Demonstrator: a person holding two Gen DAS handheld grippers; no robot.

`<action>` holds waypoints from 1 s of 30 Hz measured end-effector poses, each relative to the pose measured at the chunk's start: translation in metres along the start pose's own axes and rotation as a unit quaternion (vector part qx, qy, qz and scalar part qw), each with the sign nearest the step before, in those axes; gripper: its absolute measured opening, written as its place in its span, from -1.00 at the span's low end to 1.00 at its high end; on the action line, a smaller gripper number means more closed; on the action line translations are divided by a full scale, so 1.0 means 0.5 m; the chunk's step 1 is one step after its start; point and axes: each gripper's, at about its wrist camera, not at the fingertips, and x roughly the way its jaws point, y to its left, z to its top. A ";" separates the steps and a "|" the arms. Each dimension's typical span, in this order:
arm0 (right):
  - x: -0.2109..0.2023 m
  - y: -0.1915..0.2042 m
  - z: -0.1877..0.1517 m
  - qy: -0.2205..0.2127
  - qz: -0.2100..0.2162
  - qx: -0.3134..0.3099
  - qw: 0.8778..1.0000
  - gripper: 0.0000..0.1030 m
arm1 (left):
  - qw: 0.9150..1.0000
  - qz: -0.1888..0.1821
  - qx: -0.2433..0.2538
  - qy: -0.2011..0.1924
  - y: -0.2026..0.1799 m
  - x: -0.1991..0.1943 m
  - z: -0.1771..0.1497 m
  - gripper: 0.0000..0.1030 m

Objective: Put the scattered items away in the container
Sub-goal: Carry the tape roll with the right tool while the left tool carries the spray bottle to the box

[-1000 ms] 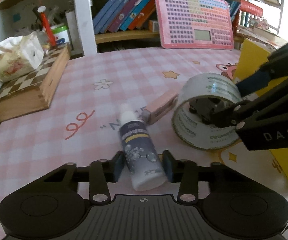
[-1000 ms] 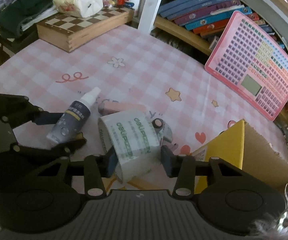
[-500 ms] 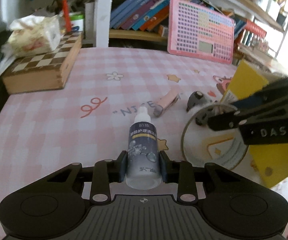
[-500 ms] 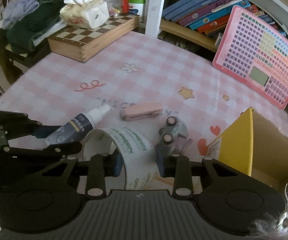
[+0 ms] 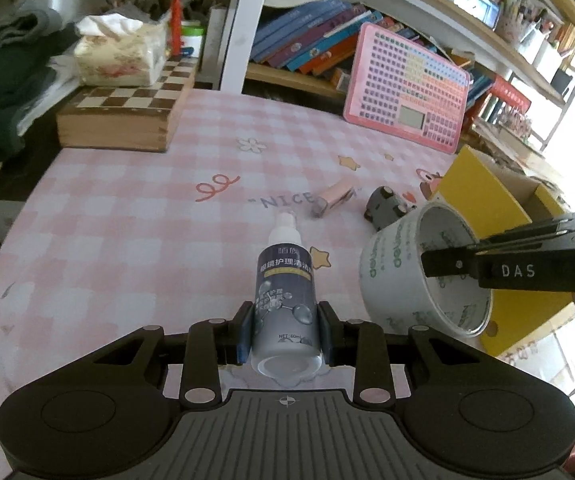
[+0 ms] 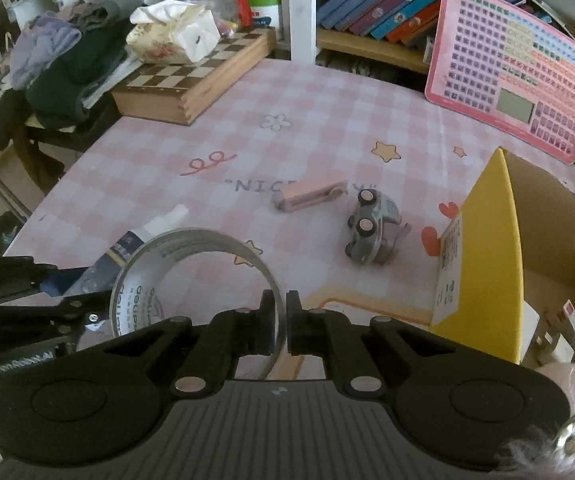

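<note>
My left gripper (image 5: 285, 330) is shut on a dark spray bottle (image 5: 283, 280) with a white nozzle and holds it above the pink checked table. My right gripper (image 6: 281, 322) is shut on the wall of a white tape roll (image 6: 191, 276), also lifted; the roll also shows in the left wrist view (image 5: 419, 272). A pink eraser (image 6: 311, 196) and a grey toy car (image 6: 371, 228) lie on the table. The yellow cardboard box (image 6: 487, 248) stands open at the right, next to the car.
A wooden chessboard box (image 6: 191, 80) with a tissue pack (image 6: 171, 34) on it sits at the far left. A pink keyboard toy (image 6: 511, 68) leans against the bookshelf at the back. Clothes are piled on a side table (image 6: 59, 64) at the left.
Both grippers have risen from the table with the bottle and the tape roll. The roll came away from the toy car and the eraser, which stay on the table.
</note>
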 end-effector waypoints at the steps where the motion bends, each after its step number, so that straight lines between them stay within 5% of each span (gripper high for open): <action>1: -0.004 0.002 -0.004 0.001 0.002 0.001 1.000 -0.90 | 1.000 -0.001 -0.002 -0.001 0.001 -0.008 -0.002 -0.40; 24: -0.170 0.044 -0.134 -0.030 0.023 0.052 0.998 -0.90 | 0.996 -0.084 -0.027 -0.022 -0.007 -0.187 -0.043 -0.40; 30: -0.215 0.048 -0.183 -0.041 0.017 0.078 0.996 -0.90 | 0.994 -0.104 0.004 -0.034 -0.036 -0.233 -0.052 -0.40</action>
